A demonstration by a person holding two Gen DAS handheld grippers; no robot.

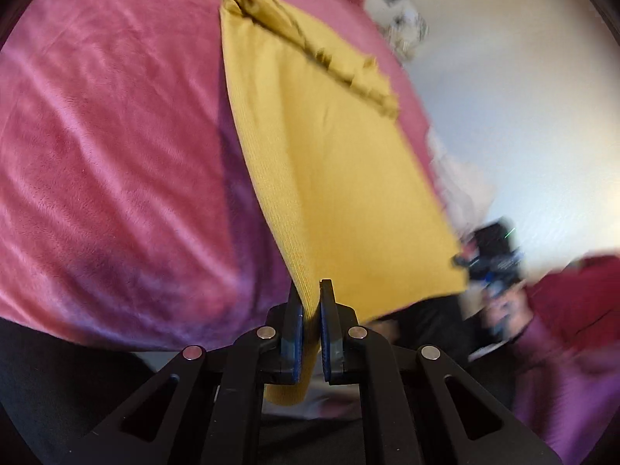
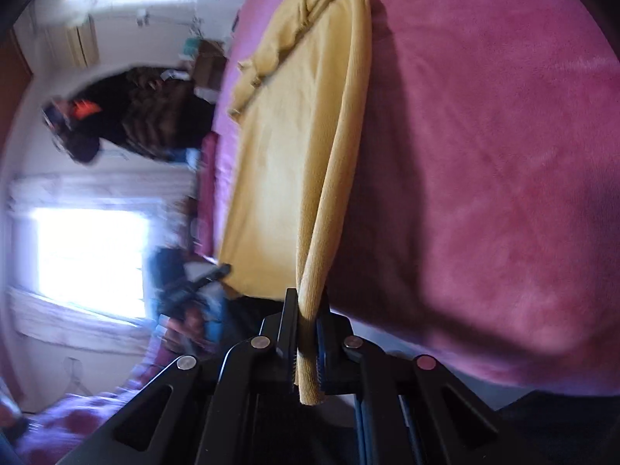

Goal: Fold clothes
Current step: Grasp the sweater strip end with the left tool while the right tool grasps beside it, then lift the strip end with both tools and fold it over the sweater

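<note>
- Pink blanket [image 1: 116, 155] covers the bed, fills the left side of the left wrist view. Work surface, soft and plush.
- Yellow garment [image 1: 329, 193] lies on the blanket, running from my near edge to the far end, where it's bunched up.
- My left gripper [image 1: 310, 310] is clamped tight on the near left corner of the garment, cloth pinched between the pads, tail poking out below.
- My right gripper [image 2: 308, 317] is clamped on the near right corner, which has rolled into a tube [image 2: 333, 193] between the fingers.
- The person's sleeve [image 1: 562, 348] shows at right, blurred.
- Risk, my read: the rolled right edge carries into the fold and gives a lumpy crease.
- Risk: the far bunch drags along the plush blanket, so the fold lands crooked.
- Risk: thin pinch on the left corner, could slip if I pull unevenly.
</note>
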